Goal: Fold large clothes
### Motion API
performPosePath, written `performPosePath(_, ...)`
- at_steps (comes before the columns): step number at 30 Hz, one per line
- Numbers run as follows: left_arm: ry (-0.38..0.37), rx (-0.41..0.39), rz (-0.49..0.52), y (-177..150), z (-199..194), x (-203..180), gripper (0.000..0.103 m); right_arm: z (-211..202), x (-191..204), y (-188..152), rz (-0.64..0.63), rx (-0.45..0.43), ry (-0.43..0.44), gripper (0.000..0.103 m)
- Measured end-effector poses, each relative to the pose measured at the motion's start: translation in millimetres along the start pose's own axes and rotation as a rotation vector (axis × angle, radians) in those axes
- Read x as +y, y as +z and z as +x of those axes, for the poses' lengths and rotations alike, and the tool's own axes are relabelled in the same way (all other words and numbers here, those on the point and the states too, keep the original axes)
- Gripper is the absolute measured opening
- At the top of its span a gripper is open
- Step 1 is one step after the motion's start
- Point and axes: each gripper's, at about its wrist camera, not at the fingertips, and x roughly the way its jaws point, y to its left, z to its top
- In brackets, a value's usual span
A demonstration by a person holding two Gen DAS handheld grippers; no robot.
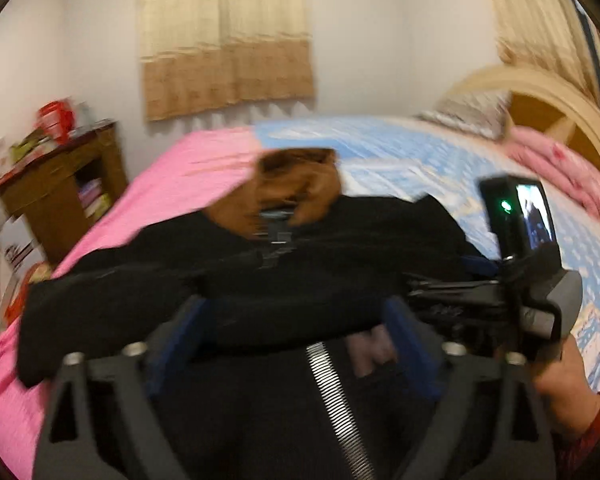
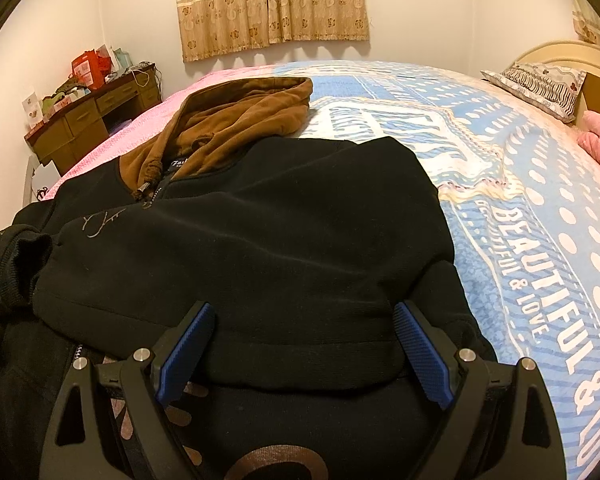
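A black zip hoodie (image 2: 260,240) with a brown hood (image 2: 236,120) lies on the bed, its sleeves folded across the body. In the blurred left wrist view the hoodie (image 1: 260,264) fills the middle, and a sleeve hangs off to the left. My left gripper (image 1: 296,320) is open, its blue pads either side of a black fold. My right gripper (image 2: 304,332) is open just above the hoodie's lower part, with a folded edge between the pads. The right gripper's body and camera (image 1: 516,240) show at the right of the left wrist view.
The bed has a pink sheet (image 1: 188,168) and a blue and white patterned blanket (image 2: 520,184). A wooden desk (image 2: 92,120) with clutter stands at the far left. A pillow (image 2: 540,80) and headboard are at the right. Curtains (image 2: 272,4) hang on the far wall.
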Motion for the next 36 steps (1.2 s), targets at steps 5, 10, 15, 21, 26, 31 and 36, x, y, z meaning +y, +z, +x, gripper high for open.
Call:
performPosePath(5,0.217,0.03,-0.25,-33,-24,97,0.1,5,5,2,-0.029,0.033,-0.022,0.097)
performPosePath(10,0.428,0.086,-0.421,-77,-13,160,0.1,-1,23,16,-0.093,0.098,-0.124,0.098)
performPosePath(15,0.436,0.123,-0.396,-96,-5,145,0.101,-56,66,33,0.049,-0.058,0.272,0.098)
performPosePath(21,0.394,0.138,-0.464,-104,-10,149,0.101,-23,170,39,-0.08,0.048,0.483,0.093)
performPosePath(26,0.426,0.142,-0.44,-102,-11,145,0.101,29,223,31,-0.133,0.172,0.45,0.05)
performPosePath(31,0.433,0.147,-0.435,-99,-2,146,0.101,7,245,43,-0.206,0.072,0.466,0.013)
performPosePath(36,0.431,0.146,-0.437,-98,2,149,0.101,-74,243,77,-0.283,-0.165,0.464,0.006)
